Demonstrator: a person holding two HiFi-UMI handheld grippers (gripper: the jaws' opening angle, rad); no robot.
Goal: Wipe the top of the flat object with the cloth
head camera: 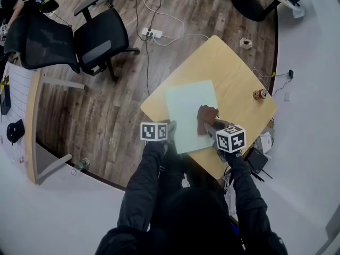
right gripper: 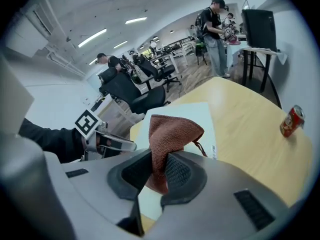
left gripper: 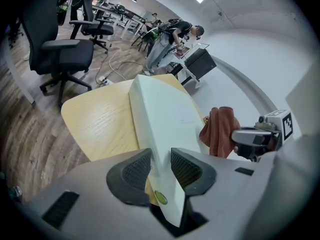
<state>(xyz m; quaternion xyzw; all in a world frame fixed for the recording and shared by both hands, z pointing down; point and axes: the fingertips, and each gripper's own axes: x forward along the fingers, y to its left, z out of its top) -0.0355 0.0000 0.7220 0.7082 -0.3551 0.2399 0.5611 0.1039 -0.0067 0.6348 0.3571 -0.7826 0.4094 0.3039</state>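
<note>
L gripper (left gripper: 160, 168) clamps near edge of the flat board (head camera: 188, 108), which lies on the table (head camera: 234, 70). R gripper (right gripper: 159, 171) pinches the cloth (right gripper: 172, 129) at board's right side. Risk: hard rubbing may pull cloth from the pads, or board slides if L grip slackens.

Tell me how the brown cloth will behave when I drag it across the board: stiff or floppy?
Probably floppy: the cloth stands in a crumpled peak above the right gripper, pinched at one fold. It will likely bunch and trail rather than lie flat. Its coarse weave should drag on the smooth board, which the left gripper clamps by its edge.
</note>
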